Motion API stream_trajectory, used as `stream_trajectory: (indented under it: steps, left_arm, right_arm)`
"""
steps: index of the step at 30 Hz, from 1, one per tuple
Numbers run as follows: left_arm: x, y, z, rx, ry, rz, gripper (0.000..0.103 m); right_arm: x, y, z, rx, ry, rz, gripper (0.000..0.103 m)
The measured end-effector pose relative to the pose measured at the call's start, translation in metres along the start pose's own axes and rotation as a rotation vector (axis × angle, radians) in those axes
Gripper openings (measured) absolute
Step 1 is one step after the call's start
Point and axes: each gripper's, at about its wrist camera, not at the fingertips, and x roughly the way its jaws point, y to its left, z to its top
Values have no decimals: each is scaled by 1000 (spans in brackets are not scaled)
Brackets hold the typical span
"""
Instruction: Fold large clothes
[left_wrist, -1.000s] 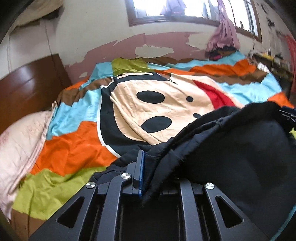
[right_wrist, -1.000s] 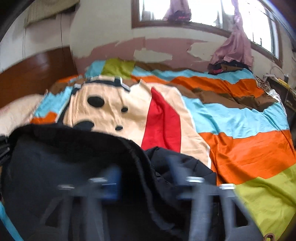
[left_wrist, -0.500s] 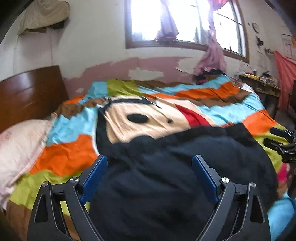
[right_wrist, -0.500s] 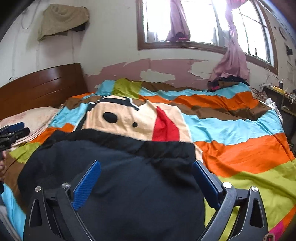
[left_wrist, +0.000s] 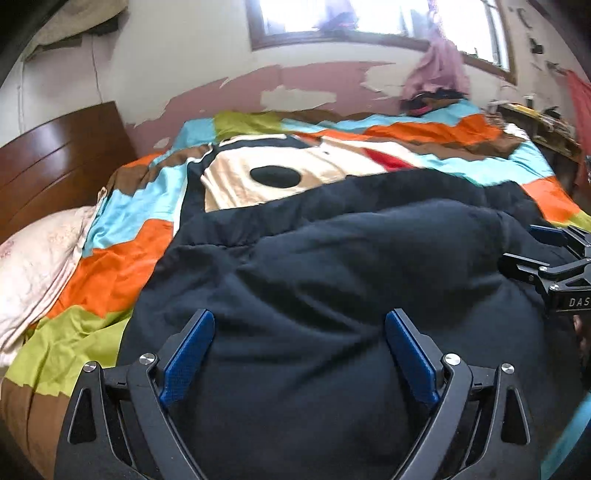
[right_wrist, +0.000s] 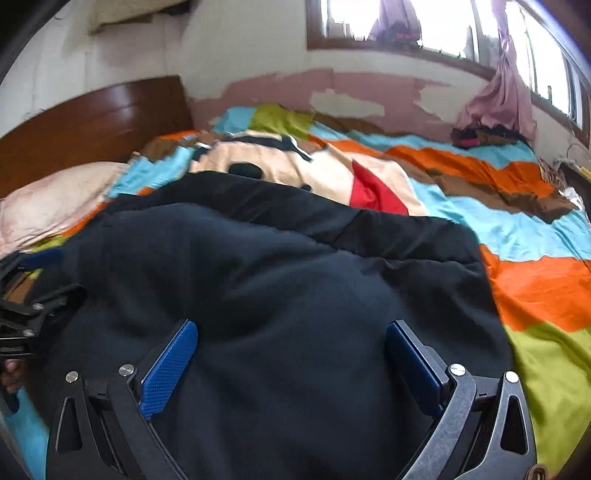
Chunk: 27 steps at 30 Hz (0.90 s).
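Wall: you see a white wall with peeling pink paint (left_wrist: 314, 79) on its lower part.
Window: a wide wooden-framed window (right_wrist: 436, 22) is high up, with bright daylight and a pink curtain (right_wrist: 506, 92) hanging.
Bed: your view has a dark brown wooden headboard (left_wrist: 55, 155) at left, a pale pink pillow (left_wrist: 37, 266) beside it, and a colourful striped bedcover with a cartoon face (left_wrist: 280, 173).
Right side: a cluttered low table (left_wrist: 539, 122), blurred.

The bed (left_wrist: 517, 162) — striped cartoon quilt — carries a dark garment (left_wrist: 332, 295) and pale pillow (left_wrist: 33, 266).
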Motion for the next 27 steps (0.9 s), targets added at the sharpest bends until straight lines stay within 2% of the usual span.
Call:
stream_trajectory:
  steps: [3,6,8,12,15,20,27]
  left_arm:
    - [21,12,5,-36,7,13,102]
    - [39,23,10,-58,38,-27,102]
    - [50,29,13,-67,65,-71,102]
    - [59,46,16,-126,72,-180,102]
    - [60,51,16,-154,42,-211,102]
    - [61,49,18,-160,-26,-204,102]
    - [69,54,21,-197,-36,-249,102]
  right_arm:
    - [26,-7,11,-11,12,-45,103]
    - [49,-19,15,-5,42,-39,103]
    - [67,-36,19,59,95,18,103]
    - [83,-49,24,97,133,42,103]
    - [88,-47,25,96,113,24,103]
    - [97,-48,24,107,69,-3,103]
    - [106,-54,27,126,68,8,103]
